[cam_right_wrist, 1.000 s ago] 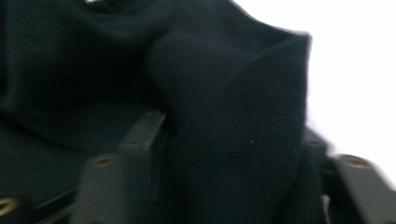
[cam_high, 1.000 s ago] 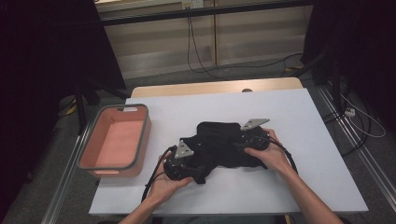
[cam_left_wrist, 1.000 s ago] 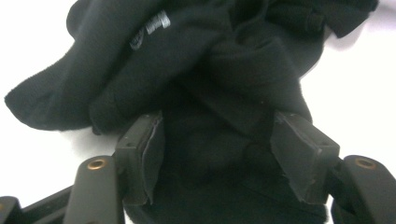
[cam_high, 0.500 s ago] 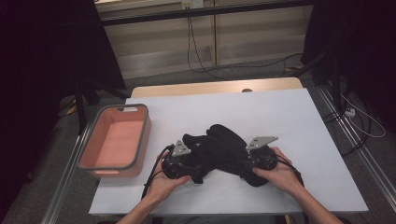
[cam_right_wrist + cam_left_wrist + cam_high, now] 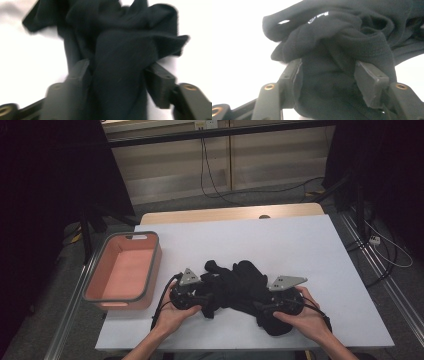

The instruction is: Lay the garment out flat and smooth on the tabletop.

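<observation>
Left gripper (image 5: 192,295) jaws clamped on a thick bunch of the black garment (image 5: 239,287); cloth fills the gap between them and spills past the tips. Right gripper (image 5: 280,304) same: jaws clamped on a fat fold, blurred in its own view. Garment lies crumpled on the white worktop (image 5: 300,245) between both grippers.

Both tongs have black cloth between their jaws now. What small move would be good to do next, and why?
Probably draw the two tongs apart sideways to spread the black garment. It lies bunched in folds on the white table, with cloth between the jaws of the left tongs and the right tongs, so pulling outward should flatten it.
</observation>
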`<state>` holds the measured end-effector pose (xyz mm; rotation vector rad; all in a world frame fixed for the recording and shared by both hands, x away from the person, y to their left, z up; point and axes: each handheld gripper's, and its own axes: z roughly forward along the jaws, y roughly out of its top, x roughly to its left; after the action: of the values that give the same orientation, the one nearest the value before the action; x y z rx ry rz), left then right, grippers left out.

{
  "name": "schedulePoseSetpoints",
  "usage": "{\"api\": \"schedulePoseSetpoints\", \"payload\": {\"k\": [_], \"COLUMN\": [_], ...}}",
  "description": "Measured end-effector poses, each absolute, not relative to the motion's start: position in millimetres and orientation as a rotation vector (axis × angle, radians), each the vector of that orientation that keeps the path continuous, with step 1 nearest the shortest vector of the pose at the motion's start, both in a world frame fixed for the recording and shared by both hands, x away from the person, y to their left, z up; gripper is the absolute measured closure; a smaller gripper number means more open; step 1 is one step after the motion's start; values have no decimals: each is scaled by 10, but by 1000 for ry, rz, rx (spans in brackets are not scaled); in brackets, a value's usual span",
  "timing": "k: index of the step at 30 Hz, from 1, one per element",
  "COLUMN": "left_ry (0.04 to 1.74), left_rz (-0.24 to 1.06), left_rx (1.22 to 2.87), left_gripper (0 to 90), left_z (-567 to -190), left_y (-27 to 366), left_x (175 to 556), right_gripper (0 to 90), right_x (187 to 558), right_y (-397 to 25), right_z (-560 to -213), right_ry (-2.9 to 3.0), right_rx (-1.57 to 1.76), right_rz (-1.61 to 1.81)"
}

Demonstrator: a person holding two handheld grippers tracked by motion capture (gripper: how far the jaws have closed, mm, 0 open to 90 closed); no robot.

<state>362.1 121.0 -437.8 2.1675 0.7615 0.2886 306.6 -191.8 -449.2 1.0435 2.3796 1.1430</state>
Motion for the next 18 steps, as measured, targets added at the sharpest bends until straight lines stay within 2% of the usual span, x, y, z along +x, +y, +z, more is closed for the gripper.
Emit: {"api": "schedulePoseSetpoints", "payload": {"k": [3,8,14,18], "left_ry": [783,787,757,730], "left_rz": [300,303,298,302], "left_rx": [2144,2117,2178,2221], "left_gripper": [444,531,577,612], "left_z": [-4342,-4296,-4365,-4423], "left_y": [1260,1308,1236,1199], "left_x": [3641,3680,3678,3651], "right_gripper": [349,345,471,406], "right_x": [3097,3230,3564,3856], "right_y": [-1948,-1961,-1889,-1758], "right_z": [-4403,-4273,-4196,-4238], "right_ry": [2335,2268,2215,2218], "right_rx": [1042,1044,1054,1058], "right_rz": [1169,1211,1240,1194]}}
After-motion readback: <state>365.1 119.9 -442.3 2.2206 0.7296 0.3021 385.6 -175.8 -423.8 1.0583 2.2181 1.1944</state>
